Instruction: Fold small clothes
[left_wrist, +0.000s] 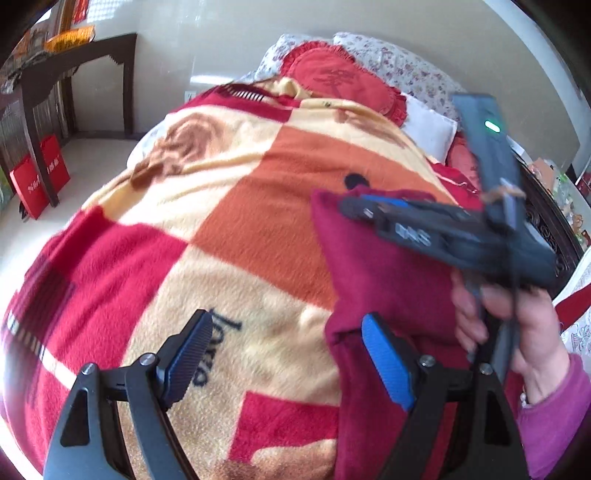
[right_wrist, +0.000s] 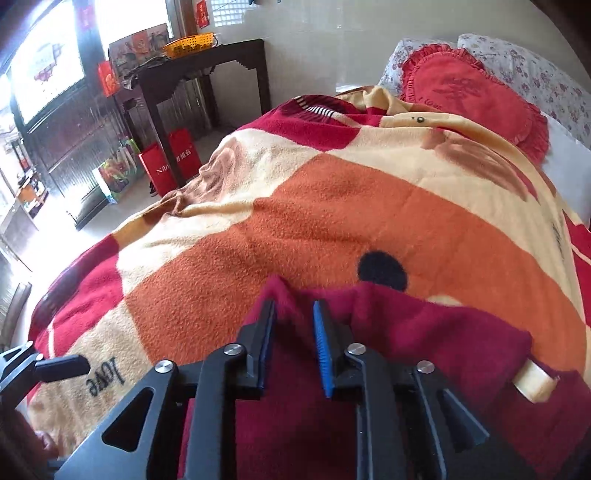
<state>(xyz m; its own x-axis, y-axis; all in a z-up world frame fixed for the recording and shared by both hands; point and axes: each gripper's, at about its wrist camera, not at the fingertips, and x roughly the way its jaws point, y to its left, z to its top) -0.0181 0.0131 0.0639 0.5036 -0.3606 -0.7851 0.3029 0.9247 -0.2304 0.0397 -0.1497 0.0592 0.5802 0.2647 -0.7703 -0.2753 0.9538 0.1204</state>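
Bedroom light fell across a checked blanket spread over the bed, with a red cushion at its head toward one o'clock and a dark table against the wall at eleven. On the blanket lay the garment, a maroon fleece piece, close in at my right side.

I held my right gripper with its jaws drawn narrow around a raised corner of that fleece; the cloth stood up between the pads, though I could not tell whether they pinched it fully. In the left wrist view the same gripper reached in from three o'clock, gripped by my right hand, its tips at the garment's far top corner.

My left gripper hung with jaws wide, holding nothing. Its blue pad sat at the fleece's left edge, touching or just beside it; its dark pad hung over bare blanket near the word "love".

From the left gripper the garment lay at two o'clock, its long axis running roughly from six to twelve, away from me. I judged my right to be the nearer hand and already engaged. For the fold, I reckoned my left had to shift rightward and close on the near edge, so both ends could travel together.
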